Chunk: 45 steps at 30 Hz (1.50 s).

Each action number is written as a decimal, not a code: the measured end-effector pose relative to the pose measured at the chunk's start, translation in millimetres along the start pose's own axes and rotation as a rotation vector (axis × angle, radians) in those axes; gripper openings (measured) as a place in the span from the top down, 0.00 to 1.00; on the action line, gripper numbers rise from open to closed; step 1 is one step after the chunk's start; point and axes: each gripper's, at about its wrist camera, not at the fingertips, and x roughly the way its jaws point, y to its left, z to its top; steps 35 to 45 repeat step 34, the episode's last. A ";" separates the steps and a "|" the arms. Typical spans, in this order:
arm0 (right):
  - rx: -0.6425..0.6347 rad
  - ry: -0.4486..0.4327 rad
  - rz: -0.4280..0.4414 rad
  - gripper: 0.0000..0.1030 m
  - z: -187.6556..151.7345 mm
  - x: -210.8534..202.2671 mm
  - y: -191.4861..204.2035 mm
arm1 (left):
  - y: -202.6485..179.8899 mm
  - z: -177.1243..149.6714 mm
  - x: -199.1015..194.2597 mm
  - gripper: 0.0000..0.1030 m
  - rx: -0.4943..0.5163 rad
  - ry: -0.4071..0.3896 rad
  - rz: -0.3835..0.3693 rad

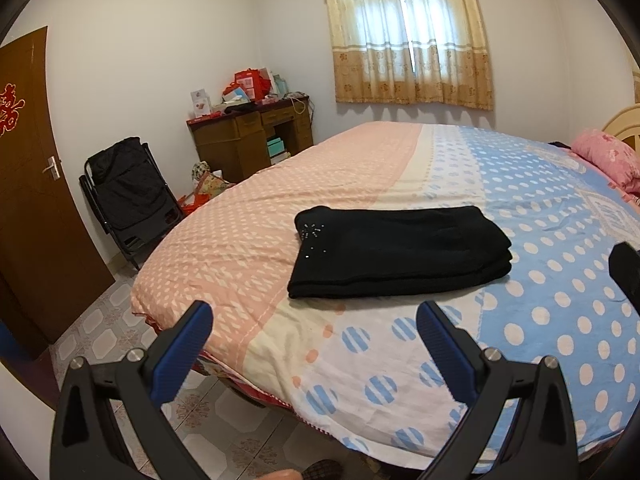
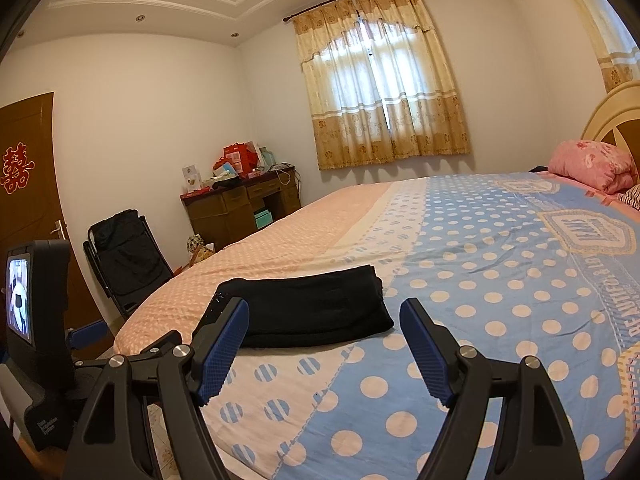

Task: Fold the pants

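Observation:
The black pants (image 1: 400, 252) lie folded into a flat rectangle on the bed (image 1: 360, 168), near its front edge. They also show in the right wrist view (image 2: 316, 306). My left gripper (image 1: 314, 340) is open and empty, held back from the pants over the bed's front edge. My right gripper (image 2: 324, 340) is open and empty, just short of the pants. The left gripper's body (image 2: 36, 320) shows at the left of the right wrist view.
The bed has a pink, white and blue dotted cover. A pink pillow (image 1: 608, 160) lies by the headboard. A black folding chair (image 1: 128, 196), a cluttered wooden desk (image 1: 252, 132) and a brown door (image 1: 32, 184) stand at the left. A curtained window (image 1: 408, 36) is behind.

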 end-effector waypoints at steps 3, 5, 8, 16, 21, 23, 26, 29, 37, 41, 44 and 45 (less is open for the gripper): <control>0.005 -0.002 -0.003 0.23 0.4 -0.3 -1.0 | 2.0 0.4 -1.0 0.00 -0.014 -0.001 -0.003; 0.004 -0.003 -0.005 0.23 -0.3 0.1 -1.0 | 1.6 0.4 -1.8 0.00 -0.016 -0.005 0.001; 0.006 -0.003 -0.006 0.23 -0.6 1.1 -1.0 | -1.2 0.4 -2.2 0.00 -0.005 -0.005 0.001; 0.005 -0.003 -0.005 0.23 -0.6 0.9 -1.5 | -4.0 0.1 -2.7 0.00 -0.004 -0.005 -0.004; 0.005 -0.003 -0.007 0.23 -0.9 1.5 -1.9 | -5.3 0.1 -3.0 0.00 -0.003 -0.001 -0.006; 0.005 -0.004 -0.006 0.23 -0.8 1.1 -2.0 | -5.3 0.2 -2.6 0.00 -0.006 0.004 -0.010; 0.007 -0.008 -0.010 0.23 -0.8 0.9 -1.9 | -5.0 0.7 -1.6 0.00 -0.017 0.018 -0.034; 0.009 -0.010 -0.014 0.23 -0.9 0.5 -3.0 | -5.4 0.5 0.4 0.00 -0.030 0.031 -0.070; 0.024 -0.017 -0.055 0.23 0.3 -2.0 -8.8 | -8.1 1.1 3.9 0.00 -0.044 0.042 -0.091; 0.024 -0.017 -0.055 0.23 0.3 -2.0 -8.8 | -8.1 1.1 3.9 0.00 -0.044 0.042 -0.091; 0.024 -0.017 -0.055 0.23 0.3 -2.0 -8.8 | -8.1 1.1 3.9 0.00 -0.044 0.042 -0.091; 0.024 -0.017 -0.055 0.23 0.3 -2.0 -8.8 | -8.1 1.1 3.9 0.00 -0.044 0.042 -0.091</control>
